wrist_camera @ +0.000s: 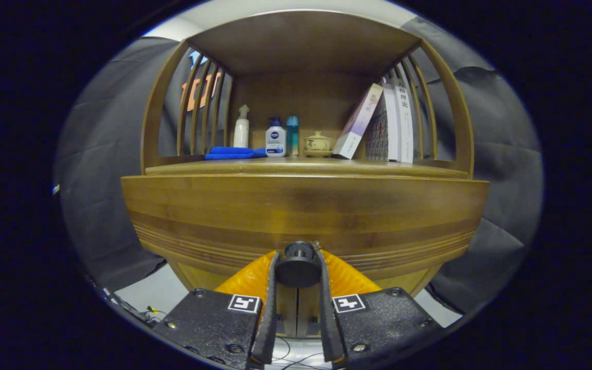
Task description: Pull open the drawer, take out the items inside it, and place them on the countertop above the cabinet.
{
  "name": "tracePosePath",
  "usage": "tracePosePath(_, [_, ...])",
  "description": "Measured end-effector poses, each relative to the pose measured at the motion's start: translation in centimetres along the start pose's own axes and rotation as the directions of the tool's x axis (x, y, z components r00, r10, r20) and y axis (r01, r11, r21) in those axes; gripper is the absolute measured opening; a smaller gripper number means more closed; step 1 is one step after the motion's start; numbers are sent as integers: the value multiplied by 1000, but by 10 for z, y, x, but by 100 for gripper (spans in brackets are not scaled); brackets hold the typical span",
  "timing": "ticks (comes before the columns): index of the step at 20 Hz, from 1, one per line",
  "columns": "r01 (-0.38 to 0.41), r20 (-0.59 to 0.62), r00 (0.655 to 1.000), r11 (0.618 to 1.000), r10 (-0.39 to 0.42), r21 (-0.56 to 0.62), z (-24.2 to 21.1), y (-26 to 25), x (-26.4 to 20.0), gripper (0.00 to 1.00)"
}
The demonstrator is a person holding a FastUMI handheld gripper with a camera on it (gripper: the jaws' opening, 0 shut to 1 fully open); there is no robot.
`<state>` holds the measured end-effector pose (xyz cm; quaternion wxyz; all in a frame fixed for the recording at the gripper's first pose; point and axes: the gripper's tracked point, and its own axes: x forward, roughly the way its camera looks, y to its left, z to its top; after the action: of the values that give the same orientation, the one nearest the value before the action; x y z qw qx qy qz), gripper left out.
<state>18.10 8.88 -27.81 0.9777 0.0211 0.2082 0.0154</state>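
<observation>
Gripper view has the gripper [298, 264] closed on the round dark drawer knob [297, 270], one finger pressing each side of it, at the lower middle of the wooden drawer front [303, 213]. Above that front, the cabinet's countertop [306, 165] carries a folded blue cloth [233, 152] near its left edge, then a white pump bottle [241, 128], a white lotion bottle with a blue cap [275, 137], a teal canister [292, 134] and a small lidded ceramic pot [317, 143] along the back, with books [386, 122] leaning at the right edge against the slatted side.
</observation>
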Motion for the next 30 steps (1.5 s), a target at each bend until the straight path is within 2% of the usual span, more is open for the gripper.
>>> tracePosePath(30, [-21,26,999,1000,20,16,-38,1,-106,39])
